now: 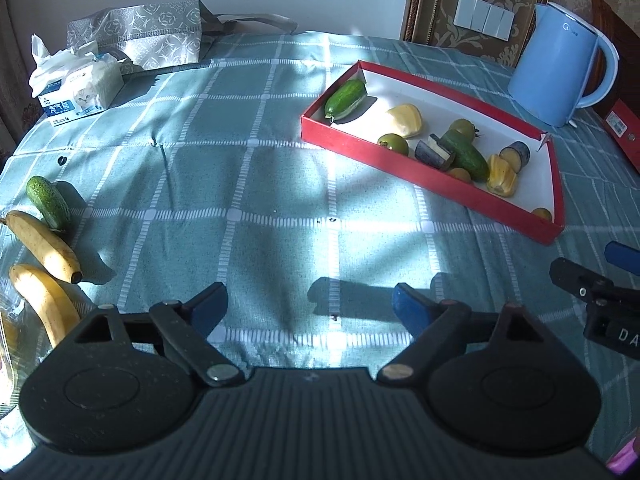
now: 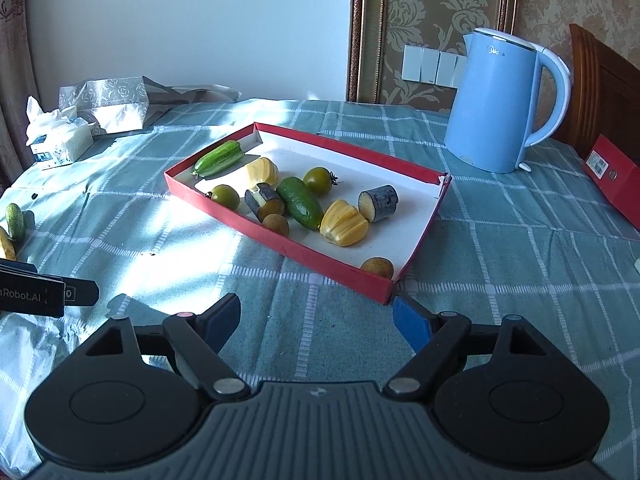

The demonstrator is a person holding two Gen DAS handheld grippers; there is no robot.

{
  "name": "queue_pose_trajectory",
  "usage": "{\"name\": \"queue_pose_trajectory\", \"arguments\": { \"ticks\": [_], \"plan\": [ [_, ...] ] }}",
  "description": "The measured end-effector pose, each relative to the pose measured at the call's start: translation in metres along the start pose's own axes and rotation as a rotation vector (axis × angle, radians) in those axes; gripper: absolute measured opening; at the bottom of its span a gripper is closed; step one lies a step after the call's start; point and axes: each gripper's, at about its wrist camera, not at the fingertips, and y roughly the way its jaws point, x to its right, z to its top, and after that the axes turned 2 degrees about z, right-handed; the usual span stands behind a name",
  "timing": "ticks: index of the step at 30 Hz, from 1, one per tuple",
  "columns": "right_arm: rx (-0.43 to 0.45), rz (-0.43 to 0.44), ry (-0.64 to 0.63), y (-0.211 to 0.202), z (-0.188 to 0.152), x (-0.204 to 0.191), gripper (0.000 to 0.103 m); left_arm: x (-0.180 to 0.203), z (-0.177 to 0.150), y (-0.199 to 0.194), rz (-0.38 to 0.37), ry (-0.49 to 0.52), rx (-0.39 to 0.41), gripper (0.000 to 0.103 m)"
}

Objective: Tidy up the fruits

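Observation:
A red tray point(image 1: 360, 142) point(image 2: 280, 240) with a white inside holds cucumbers point(image 2: 300, 202), green tomatoes point(image 2: 318, 180), yellow jackfruit pieces point(image 2: 344, 224), dark cut chunks point(image 2: 378, 203) and small brown fruits point(image 2: 377, 267). At the table's left lie two bananas point(image 1: 46, 244) and a small cucumber point(image 1: 47, 201). My left gripper point(image 1: 310, 306) is open and empty over bare cloth. My right gripper point(image 2: 316, 316) is open and empty just before the tray's near corner; it also shows at the right edge of the left wrist view point(image 1: 592, 284).
A blue kettle point(image 2: 496, 104) stands behind the tray to the right. A tissue pack point(image 1: 76, 84) and a grey patterned bag point(image 1: 140, 32) sit at the far left. A red box point(image 2: 612, 176) lies at the right edge. The table has a green checked cloth point(image 1: 248, 184).

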Motion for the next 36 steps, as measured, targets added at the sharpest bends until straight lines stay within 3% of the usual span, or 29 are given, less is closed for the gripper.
{"name": "queue_pose_trajectory", "arguments": {
  "ticks": [36],
  "plan": [
    [-0.010,0.027,-0.002,0.003,-0.001,0.002,0.084,0.023,0.003,-0.001,-0.004,0.035,0.004,0.092]
  ]
}}
